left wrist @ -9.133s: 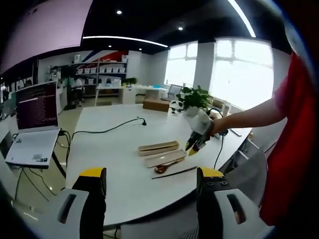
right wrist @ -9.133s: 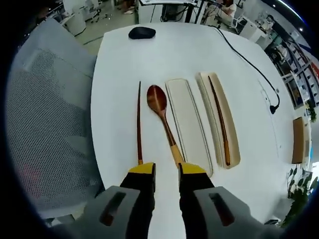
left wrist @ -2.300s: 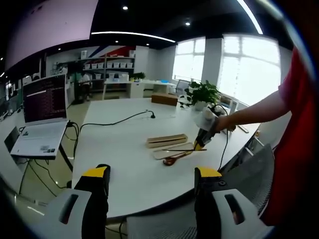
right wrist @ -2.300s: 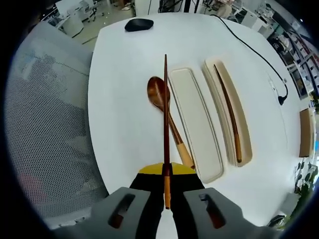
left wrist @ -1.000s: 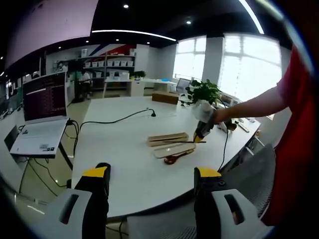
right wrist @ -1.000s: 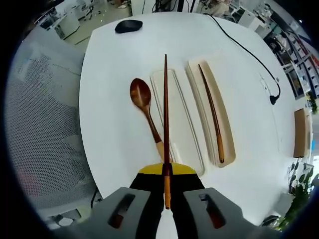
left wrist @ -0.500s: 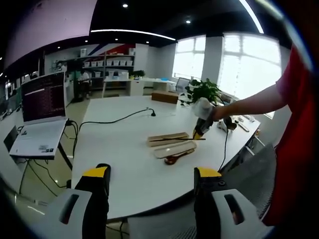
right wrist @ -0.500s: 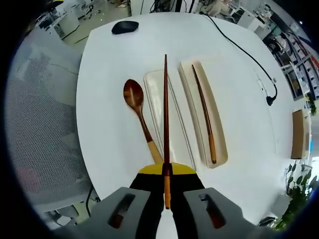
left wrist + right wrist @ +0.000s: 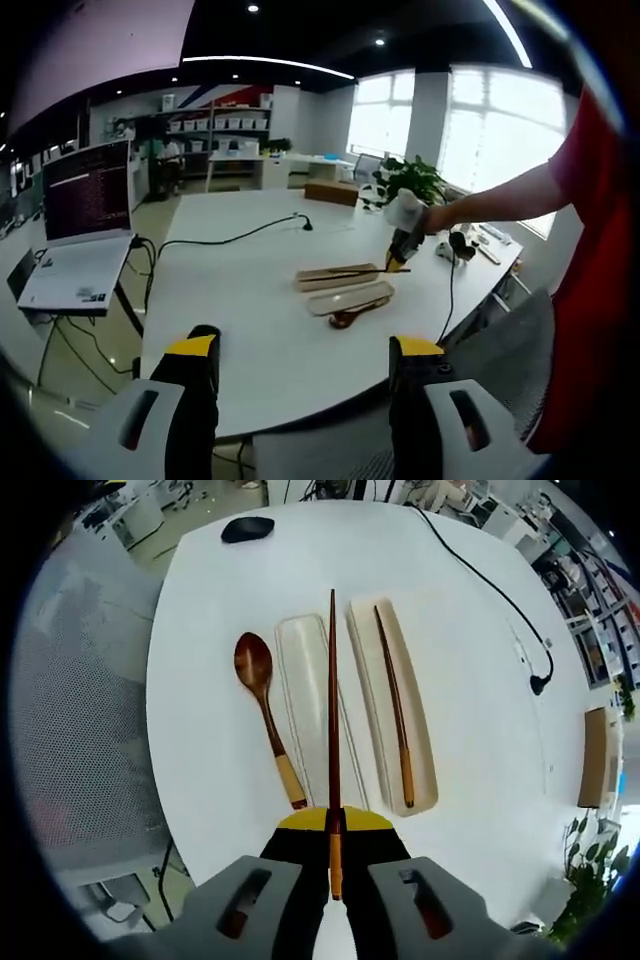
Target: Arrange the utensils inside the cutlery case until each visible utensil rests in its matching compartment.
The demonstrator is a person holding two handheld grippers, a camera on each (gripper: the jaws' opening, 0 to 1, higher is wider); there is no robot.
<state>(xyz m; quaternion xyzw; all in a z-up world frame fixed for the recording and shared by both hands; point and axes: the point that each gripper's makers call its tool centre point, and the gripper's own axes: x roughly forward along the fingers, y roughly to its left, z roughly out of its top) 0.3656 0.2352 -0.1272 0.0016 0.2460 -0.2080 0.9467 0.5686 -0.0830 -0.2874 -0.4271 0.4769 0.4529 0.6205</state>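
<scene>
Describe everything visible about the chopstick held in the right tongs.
The held chopstick is a slim, dark reddish-brown stick, wood by its look, with a lighter orange-tan butt end. The right tongs are shut on that butt end, so it points straight forward, lifted above the white table. In the right gripper view it crosses over the pale lid-like tray; whether it touches that cannot be told.

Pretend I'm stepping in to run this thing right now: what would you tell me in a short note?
Right gripper: shut on a chopstick, held above the table over the gap between the two trays.
Left gripper: open, holding nothing, back at the table's edge.
Done: one chopstick already lies in the case tray.
Left: lay the held chopstick beside it, then place the wooden spoon, which rests on the white table beside the flat lid tray.
</scene>
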